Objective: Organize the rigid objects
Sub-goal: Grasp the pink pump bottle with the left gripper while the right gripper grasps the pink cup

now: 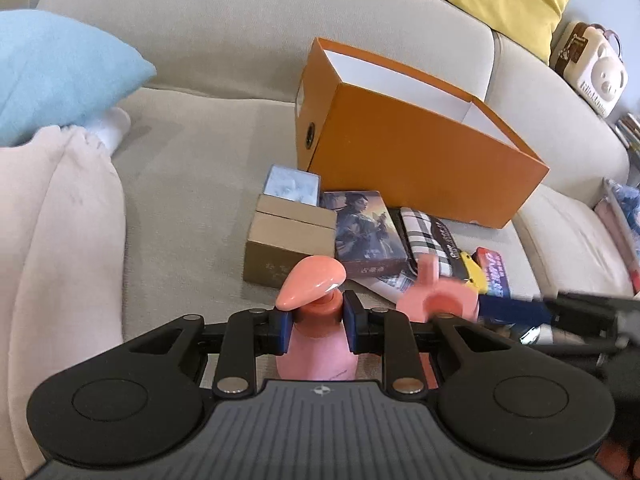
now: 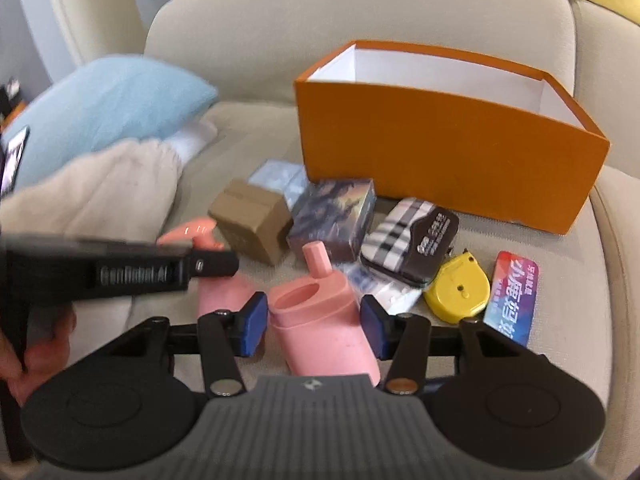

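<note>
Pinching the pink pump bottle (image 1: 316, 344), the left gripper (image 1: 316, 328) sits beside the right gripper (image 2: 314, 326) clamping a pink flask (image 2: 320, 328).

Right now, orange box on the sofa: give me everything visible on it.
The orange box is a rigid rectangular carton that looks like cardboard, orange outside and white inside. It has no lid and stands upright with its open top up. What shows of the interior is bare; the floor is hidden. A dark round mark shows on one end wall. It sits on the beige sofa seat near the backrest, behind the small items. A picture box lies right at its base. No fingers touch it.
</note>
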A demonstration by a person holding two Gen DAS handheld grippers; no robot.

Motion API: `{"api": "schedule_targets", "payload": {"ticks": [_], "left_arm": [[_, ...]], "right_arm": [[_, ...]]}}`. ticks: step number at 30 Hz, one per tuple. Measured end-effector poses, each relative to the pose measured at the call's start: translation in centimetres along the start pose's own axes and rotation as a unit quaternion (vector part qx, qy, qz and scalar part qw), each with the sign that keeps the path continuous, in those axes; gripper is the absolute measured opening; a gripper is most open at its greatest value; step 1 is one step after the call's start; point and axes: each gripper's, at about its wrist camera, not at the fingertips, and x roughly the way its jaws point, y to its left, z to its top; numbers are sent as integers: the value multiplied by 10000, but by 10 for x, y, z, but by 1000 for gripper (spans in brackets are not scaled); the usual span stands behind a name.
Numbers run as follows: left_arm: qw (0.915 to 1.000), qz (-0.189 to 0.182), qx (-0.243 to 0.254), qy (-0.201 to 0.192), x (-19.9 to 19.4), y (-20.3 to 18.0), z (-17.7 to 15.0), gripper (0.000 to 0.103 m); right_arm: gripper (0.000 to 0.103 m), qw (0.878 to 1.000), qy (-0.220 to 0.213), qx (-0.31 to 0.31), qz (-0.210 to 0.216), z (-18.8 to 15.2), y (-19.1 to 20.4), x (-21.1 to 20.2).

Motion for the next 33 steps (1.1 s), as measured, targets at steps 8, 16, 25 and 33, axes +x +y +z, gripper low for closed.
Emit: {"api": "schedule_targets", "payload": {"ticks": [8,16,25,33], "left_arm": [[9995,-55,-273,119,1,8,-5,29],[9987,-70,-461,221,5,13,-8,33],[9989,-34,-408,216,7,11,-8,35],[9997,45,-238,-105,-3,6,-3,29]], "right_arm": [[52,9988,-74,386,290,-1,-1,11],[53,9986,95,377,352,-15,0,9],[65,10000,15,59,62,-14,1,16],[56,9992,-135,-362,-22,-10,10,25]]}}
